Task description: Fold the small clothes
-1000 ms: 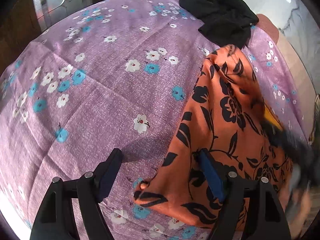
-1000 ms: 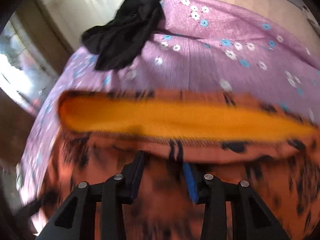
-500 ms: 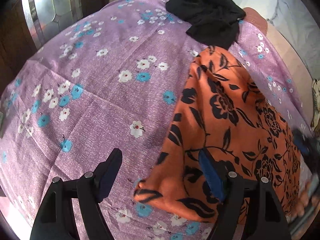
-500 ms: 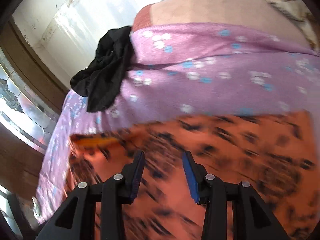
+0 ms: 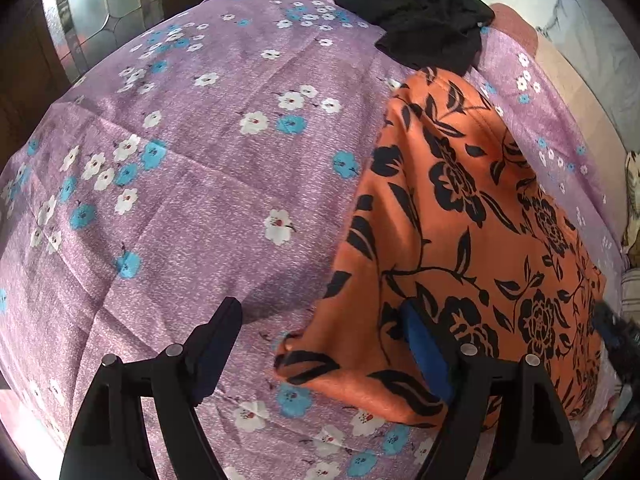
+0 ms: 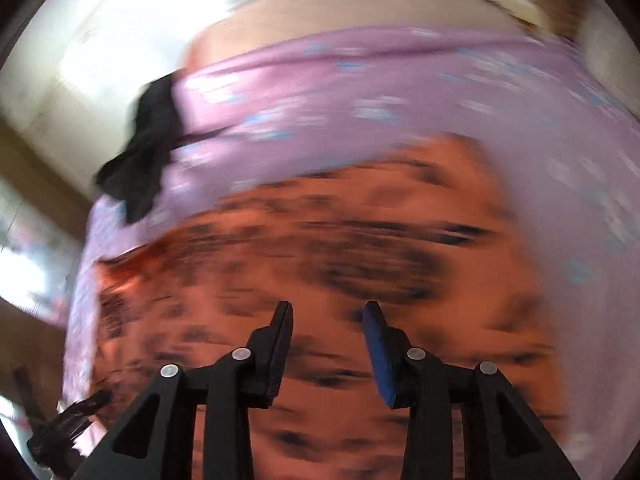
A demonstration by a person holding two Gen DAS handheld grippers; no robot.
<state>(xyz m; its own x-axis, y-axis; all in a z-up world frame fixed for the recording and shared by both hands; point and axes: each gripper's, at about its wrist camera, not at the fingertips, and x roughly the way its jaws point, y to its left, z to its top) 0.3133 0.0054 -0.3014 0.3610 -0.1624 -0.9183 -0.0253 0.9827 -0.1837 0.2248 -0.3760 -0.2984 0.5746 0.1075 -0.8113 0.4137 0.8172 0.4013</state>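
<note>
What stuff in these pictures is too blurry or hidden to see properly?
- Right wrist view: motion blur smears the orange floral garment and its pattern.
- Left wrist view: the garment's near-right corner hides behind a finger of the left gripper.
- Left wrist view: the right gripper is blurred and cut off by the picture's edge.
- Black garment: bunched up, so its kind is unclear.

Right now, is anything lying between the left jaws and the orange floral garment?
Nothing visible. The left gripper is open right over the near corner of the orange floral garment; the black garment lies beyond its far end.
</note>
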